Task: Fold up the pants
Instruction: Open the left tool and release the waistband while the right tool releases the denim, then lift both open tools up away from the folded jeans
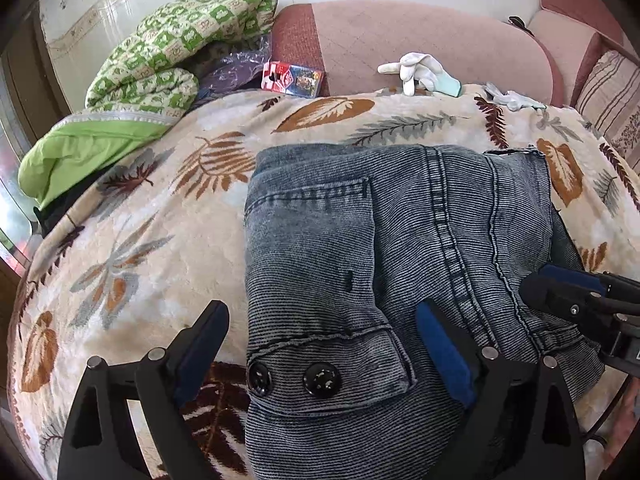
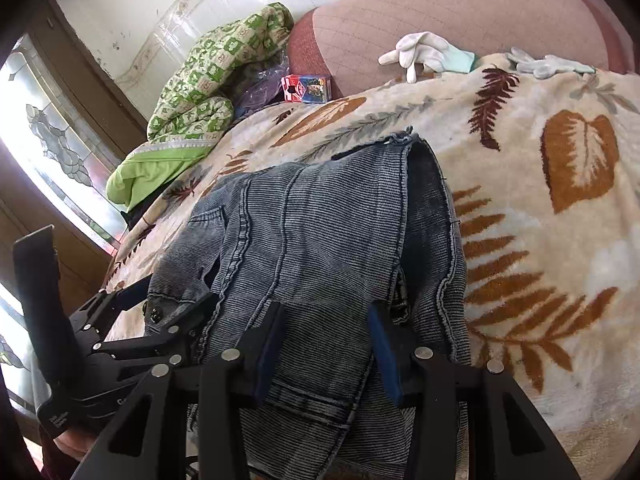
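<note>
Both tongs hung over the folded pants (image 1: 360, 248) on the bed: left tongs (image 1: 320, 360) wide apart, right tongs (image 2: 328, 344) half apart around denim, grip unclear, so pressing flat seemed wise.

no legible text in either view. the small red-and-blue box (image 1: 292, 77) by the pink cushion (image 1: 420, 44) carries printed graphics, but the lettering is too small and blurred to read. the left gripper (image 2: 156, 312), seen from the right wrist view, has faint pale marks on its black body near the lower left edge; they may be letters but can't be made out. the green checked quilt (image 1: 180, 52) shows small repeated motifs in its squares, not readable as characters.
</note>
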`<state>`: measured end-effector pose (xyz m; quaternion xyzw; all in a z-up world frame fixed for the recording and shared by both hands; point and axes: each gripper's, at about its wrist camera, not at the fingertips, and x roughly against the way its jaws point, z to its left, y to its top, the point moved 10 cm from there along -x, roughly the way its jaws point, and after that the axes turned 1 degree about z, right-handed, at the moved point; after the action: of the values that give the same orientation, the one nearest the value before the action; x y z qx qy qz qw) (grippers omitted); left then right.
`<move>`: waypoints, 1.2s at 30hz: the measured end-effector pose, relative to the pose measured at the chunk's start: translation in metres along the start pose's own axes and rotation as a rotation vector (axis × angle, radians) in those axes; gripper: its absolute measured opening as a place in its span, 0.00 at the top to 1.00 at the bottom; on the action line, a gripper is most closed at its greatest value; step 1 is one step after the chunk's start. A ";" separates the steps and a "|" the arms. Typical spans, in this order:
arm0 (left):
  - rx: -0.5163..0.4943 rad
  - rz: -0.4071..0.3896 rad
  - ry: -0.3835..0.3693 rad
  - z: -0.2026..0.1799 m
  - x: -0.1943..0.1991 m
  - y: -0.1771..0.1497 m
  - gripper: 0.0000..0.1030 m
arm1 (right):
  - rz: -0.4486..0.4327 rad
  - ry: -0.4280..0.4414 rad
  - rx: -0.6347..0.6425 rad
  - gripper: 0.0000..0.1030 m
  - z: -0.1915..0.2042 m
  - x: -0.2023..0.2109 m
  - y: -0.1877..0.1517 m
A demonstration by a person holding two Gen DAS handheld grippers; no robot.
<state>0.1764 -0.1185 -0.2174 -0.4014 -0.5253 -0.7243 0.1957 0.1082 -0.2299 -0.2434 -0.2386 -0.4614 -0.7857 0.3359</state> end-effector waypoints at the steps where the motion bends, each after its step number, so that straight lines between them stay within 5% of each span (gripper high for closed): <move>1: 0.002 0.005 -0.011 0.000 -0.002 -0.001 0.07 | 0.002 0.000 0.002 0.54 -0.001 -0.001 -0.001; 14: 0.032 -0.041 0.033 0.012 0.032 -0.001 0.07 | -0.037 0.044 -0.075 0.54 -0.003 0.020 0.003; 23: 0.020 -0.173 0.081 0.021 0.090 0.004 0.07 | -0.170 -0.056 -0.008 0.50 0.014 0.079 0.009; 31: 0.033 -0.213 0.101 0.036 0.115 -0.015 0.06 | -0.302 -0.150 0.146 0.44 0.051 0.126 0.007; 36: 0.058 -0.245 0.122 0.050 0.128 -0.020 0.06 | -0.309 -0.162 0.144 0.43 0.055 0.137 -0.014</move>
<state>0.1046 -0.0477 -0.1225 -0.2837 -0.5781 -0.7505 0.1487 0.0105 -0.2189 -0.1320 -0.2027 -0.5730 -0.7712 0.1894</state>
